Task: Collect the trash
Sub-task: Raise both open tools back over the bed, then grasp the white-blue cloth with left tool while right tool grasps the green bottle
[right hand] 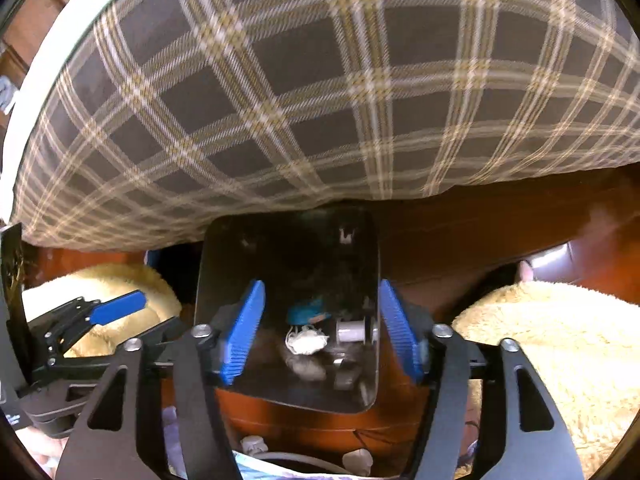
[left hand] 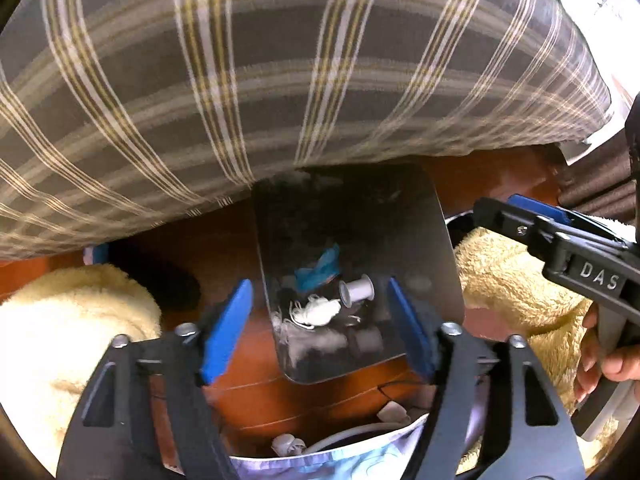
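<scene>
A shiny metal bin [left hand: 436,280] stands on the wooden floor below the edge of a plaid-covered bed. Inside lie a white crumpled wad [left hand: 316,312], a white spool [left hand: 358,290] and a blue scrap [left hand: 320,266]. My left gripper [left hand: 320,330] is open and empty, hovering over the bin's near rim. My right gripper [right hand: 320,332] is open and empty over the same bin [right hand: 212,280], with the wad [right hand: 306,340], spool [right hand: 352,332] and blue scrap [right hand: 306,312] between its fingers. The right gripper also shows at the right of the left wrist view [left hand: 520,216].
The plaid bedding [left hand: 280,80] overhangs the far side. Cream fluffy slippers [left hand: 60,332] [left hand: 516,280] flank the bin. Small white scraps [left hand: 288,444] [left hand: 394,414] lie on the floor beside a light patterned bag [left hand: 340,460] at the bottom edge.
</scene>
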Available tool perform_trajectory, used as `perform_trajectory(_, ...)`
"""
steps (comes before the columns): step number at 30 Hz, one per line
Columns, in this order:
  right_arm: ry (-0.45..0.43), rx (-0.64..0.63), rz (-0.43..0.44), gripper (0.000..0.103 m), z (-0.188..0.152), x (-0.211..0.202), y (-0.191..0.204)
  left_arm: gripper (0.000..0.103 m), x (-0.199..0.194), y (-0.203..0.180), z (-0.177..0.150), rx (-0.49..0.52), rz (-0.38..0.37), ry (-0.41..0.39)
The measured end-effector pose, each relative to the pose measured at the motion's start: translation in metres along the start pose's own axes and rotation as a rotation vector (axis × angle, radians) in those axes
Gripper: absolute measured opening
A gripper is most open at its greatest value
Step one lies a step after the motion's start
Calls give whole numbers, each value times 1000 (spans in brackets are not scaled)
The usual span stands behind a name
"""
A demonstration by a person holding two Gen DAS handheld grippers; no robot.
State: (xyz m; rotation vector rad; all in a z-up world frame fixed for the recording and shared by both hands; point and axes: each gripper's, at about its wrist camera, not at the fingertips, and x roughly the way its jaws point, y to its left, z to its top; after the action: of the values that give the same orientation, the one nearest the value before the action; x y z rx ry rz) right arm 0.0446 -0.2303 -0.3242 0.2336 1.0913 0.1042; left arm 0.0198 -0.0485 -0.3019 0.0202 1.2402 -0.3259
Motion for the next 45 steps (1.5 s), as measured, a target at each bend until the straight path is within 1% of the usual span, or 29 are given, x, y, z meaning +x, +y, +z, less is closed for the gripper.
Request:
perform_trajectory(1, -18, 3, -10, 80, 3, -6, -2, 78, -6, 0, 1, 5, 14, -15)
perform_trajectory(2, -33, 7, -16, 85, 4, -10, -3, 82, -11, -1, 3, 9, 23, -28)
perform_trajectory(3, -51, 11, -17, 86, 7, -16, -4, 84, -19, -2, 5, 15, 27, -44)
perform_trajectory(5, -96, 23, -8, 88, 12, -32, -6, 92, -38, -4, 9, 35, 41, -94)
perform_trajectory(7, -153, 27, 4, 90, 21, -53, -8, 95, -57, -6, 14, 51, 59, -146)
perform_trajectory(9, -200, 22, 5, 91, 28, -71, -7, 95, -78, -7, 20, 57, 61, -194)
perform_trajectory(13, -310, 3, 24, 94, 49, -113, -3, 95, -109, -4, 35, 48, 51, -259)
perform_trajectory(17, -381, -39, 23, 94, 76, -140, 4, 95, -134, -1, 55, 50, 80, -319)
perform_trajectory(21, -396, -72, 0, 94, 105, -146, 12, 95, -148, 5, 80, 57, 118, -361)
perform_trajectory(25, -407, -113, -7, 94, 133, -145, 30, 95, -152, 10, 102, 71, 142, -377)
perform_trajectory(27, -402, -122, 11, 94, 146, -142, 38, 95, -150, 14, 113, 73, 147, -380)
perform_trajectory(29, -384, -129, 40, 94, 161, -133, 46, 95, -147, 19, 122, 70, 149, -378)
perform_trajectory(34, -348, -187, 32, 94, 193, -106, 74, 95, -140, 27, 139, 57, 143, -364)
perform_trajectory(40, -336, -177, 63, 94, 215, -93, 88, 95, -135, 33, 153, 52, 141, -359)
perform_trajectory(42, -333, -179, 58, 94, 221, -88, 92, 95, -133, 34, 159, 52, 138, -360)
perform_trajectory(45, -305, -189, 44, 94, 229, -75, 99, 95, -133, 33, 164, 55, 137, -364)
